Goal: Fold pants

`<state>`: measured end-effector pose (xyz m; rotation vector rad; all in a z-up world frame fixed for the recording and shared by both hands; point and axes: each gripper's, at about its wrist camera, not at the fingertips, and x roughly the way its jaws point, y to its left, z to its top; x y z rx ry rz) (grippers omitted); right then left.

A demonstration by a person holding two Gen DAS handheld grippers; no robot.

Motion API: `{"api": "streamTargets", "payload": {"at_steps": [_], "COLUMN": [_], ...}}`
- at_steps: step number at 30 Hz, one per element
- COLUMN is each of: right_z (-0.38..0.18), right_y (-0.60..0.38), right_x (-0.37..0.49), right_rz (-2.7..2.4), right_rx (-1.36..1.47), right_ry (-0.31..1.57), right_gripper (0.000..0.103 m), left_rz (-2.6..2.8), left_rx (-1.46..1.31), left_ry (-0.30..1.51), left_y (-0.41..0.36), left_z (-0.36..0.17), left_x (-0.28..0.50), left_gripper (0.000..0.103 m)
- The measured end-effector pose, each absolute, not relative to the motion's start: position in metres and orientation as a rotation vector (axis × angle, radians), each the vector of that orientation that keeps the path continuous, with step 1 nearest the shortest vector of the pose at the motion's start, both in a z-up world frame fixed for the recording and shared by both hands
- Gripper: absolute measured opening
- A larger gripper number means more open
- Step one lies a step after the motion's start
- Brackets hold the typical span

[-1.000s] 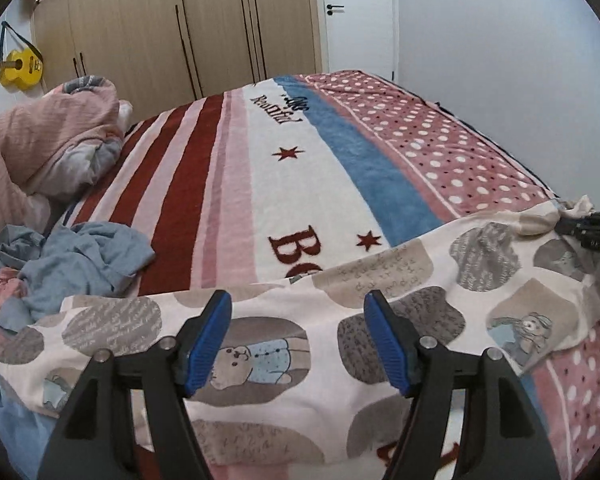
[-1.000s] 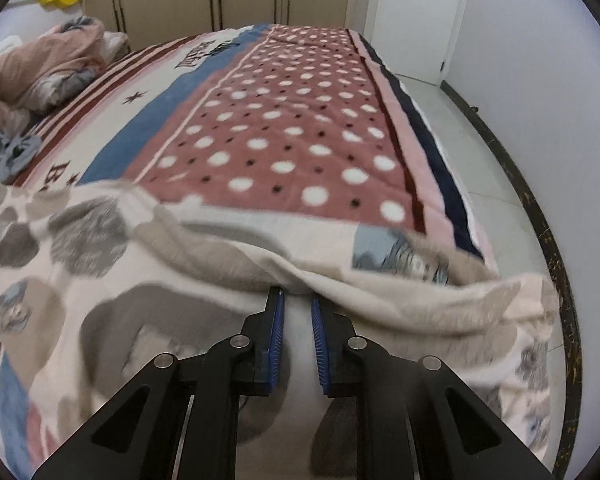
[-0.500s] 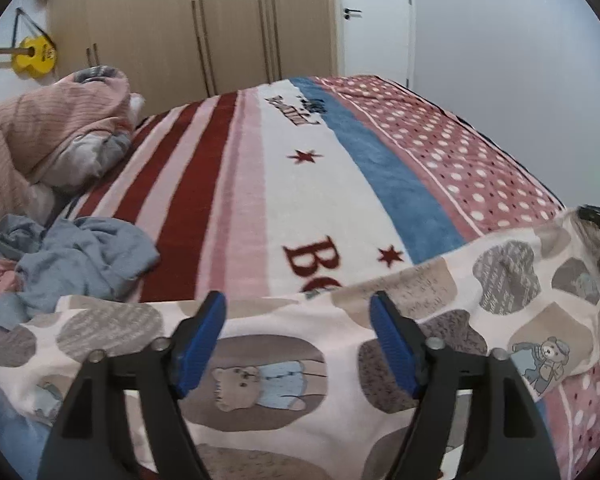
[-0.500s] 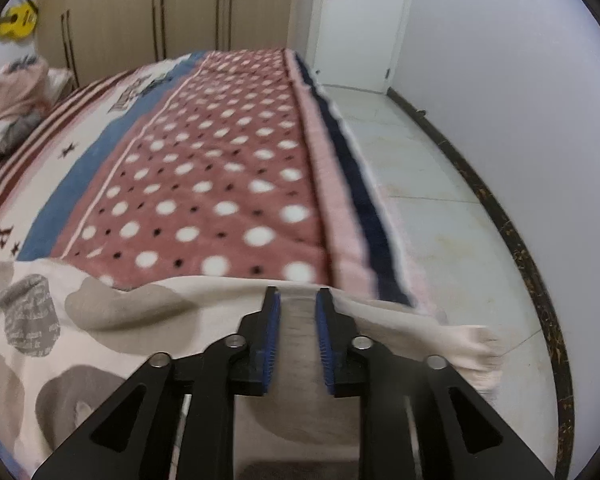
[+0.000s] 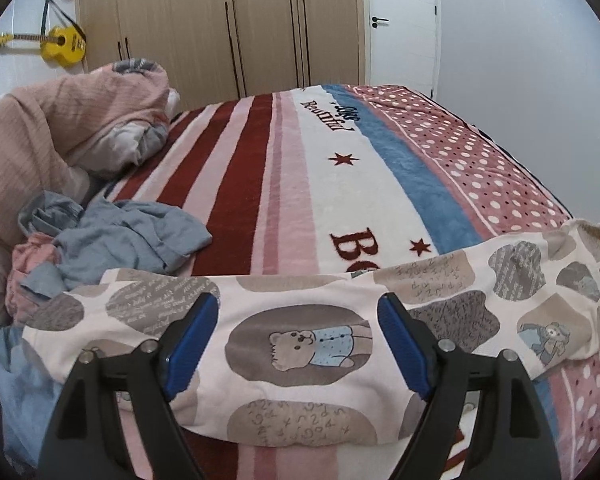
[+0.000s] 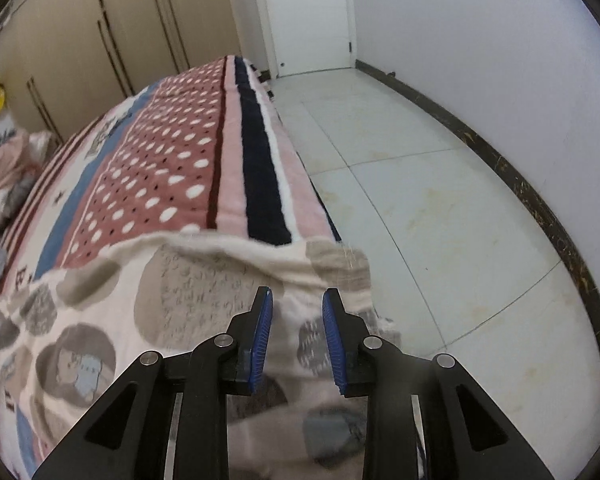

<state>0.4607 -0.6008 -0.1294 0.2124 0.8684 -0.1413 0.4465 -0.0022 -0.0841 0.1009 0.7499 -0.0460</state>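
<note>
The left tongs [image 5: 298, 344] stood wide, blue pads either side of the bear print without touching cloth; their jaws had just been opening, and nothing was pinched between them. Below them the pants [image 5: 300, 320] lay spread flat across the near end of the bed [image 5: 340, 184], running from about nine o'clock to three o'clock in the left view, the far end reaching the bed's right edge.

The right tongs [image 6: 296, 336] stood at a narrow gap. A second earlier they had been nearly closed with cloth running in between the pads; since then the jaws had just been opening, and the fabric now showed loose and blurred in the gap rather than clamped. That view had also swung from the dotted blanket toward the tiled floor [image 6: 440, 200] at two o'clock, with the pants' end draped at the bed's corner under the tongs.

Judging from this, both ends had been let go, so a laying-out or smoothing step looked finished and the pants rested on their own. The next fold probably needed fresh grips. The end hanging near the bed's edge could slip toward the floor.

Farther out, a crumpled blue-grey garment [image 5: 116, 240] lay at nine o'clock, a pink duvet [image 5: 60, 128] at ten, and a wardrobe [image 5: 220, 28] stood at twelve.
</note>
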Motion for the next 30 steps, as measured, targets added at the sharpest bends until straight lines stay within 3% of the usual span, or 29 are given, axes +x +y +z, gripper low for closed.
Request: {"api": "streamTargets", "payload": {"at_steps": [2, 10, 11, 14, 18, 22, 24, 30], "right_z": [-0.131, -0.129, -0.123, -0.1, -0.06, -0.028, -0.013, -0.001], "right_y": [-0.6, -0.577, -0.571, -0.55, -0.515, -0.478, -0.456, -0.413], "right_x": [0.468, 0.47, 0.465, 0.447, 0.408, 0.369, 0.346, 0.304], "right_rz": [-0.164, -0.203, -0.197, -0.142, -0.049, 0.046, 0.101, 0.184], "right_rx": [0.193, 0.14, 0.133, 0.107, 0.074, 0.042, 0.017, -0.046], "right_ry": [0.862, 0.829, 0.814, 0.768, 0.67, 0.605, 0.582, 0.577], "right_gripper": [0.022, 0.043, 0.049, 0.052, 0.064, 0.065, 0.07, 0.072], "left_rz": [-0.04, -0.052, -0.054, -0.063, -0.05, -0.021, -0.016, 0.032], "left_rx": [0.121, 0.122, 0.12, 0.091, -0.028, -0.189, -0.267, -0.406], "left_ry": [0.734, 0.724, 0.726, 0.733, 0.759, 0.816, 0.847, 0.9], "left_y": [-0.006, -0.011, -0.01, 0.0, 0.039, 0.087, 0.107, 0.145], "left_z": [-0.085, -0.093, -0.092, -0.089, -0.086, -0.097, -0.106, -0.136], "left_x": [0.444, 0.438, 0.436, 0.425, 0.403, 0.388, 0.384, 0.389], "left_gripper": [0.081, 0.081, 0.081, 0.082, 0.087, 0.087, 0.087, 0.087]}}
